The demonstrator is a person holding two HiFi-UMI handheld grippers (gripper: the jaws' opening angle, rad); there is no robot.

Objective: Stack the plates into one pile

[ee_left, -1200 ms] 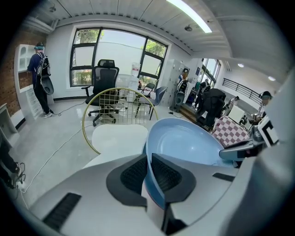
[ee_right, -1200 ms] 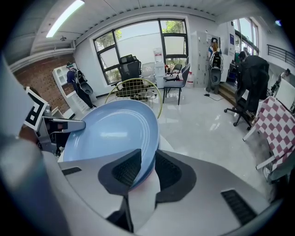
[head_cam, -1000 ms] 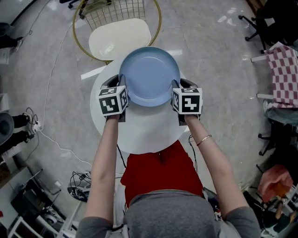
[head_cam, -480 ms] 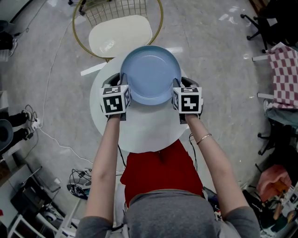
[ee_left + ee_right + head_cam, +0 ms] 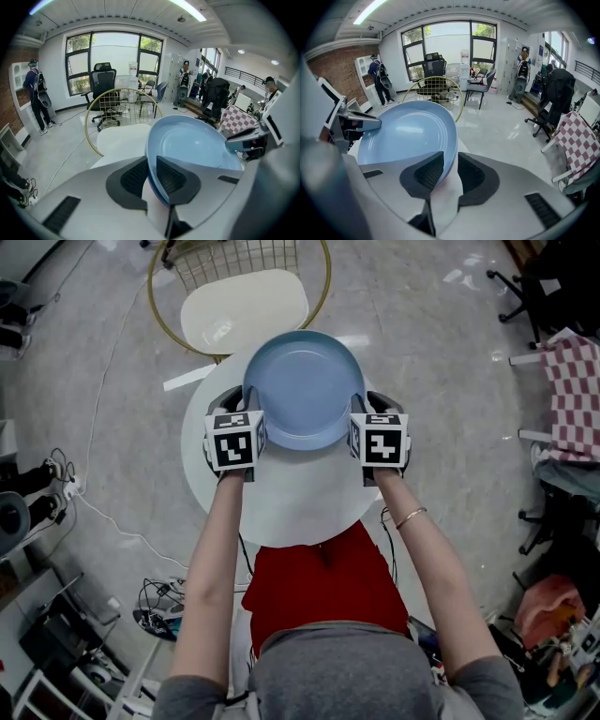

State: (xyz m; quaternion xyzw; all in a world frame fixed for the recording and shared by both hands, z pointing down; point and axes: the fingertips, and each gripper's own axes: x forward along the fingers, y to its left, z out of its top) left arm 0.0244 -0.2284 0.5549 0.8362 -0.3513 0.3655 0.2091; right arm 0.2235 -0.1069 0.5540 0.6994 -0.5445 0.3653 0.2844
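- You stand at a round white table (image 5: 281, 507) on a shiny grey floor (image 5: 431, 343). A chair (image 5: 244, 310) with a gold wire back waits on the far side.
- The blue plate (image 5: 302, 390) is at the far half of the table, between your two hands. You cannot tell if it sits flat on the top.
- Your left gripper (image 5: 151, 165) has the plate's left rim between its jaws. The jaws have just been opening and are let go.
- Your right gripper (image 5: 450, 162) has the right rim between its jaws. A thin gap shows by the outer pad, so it looks loose too.
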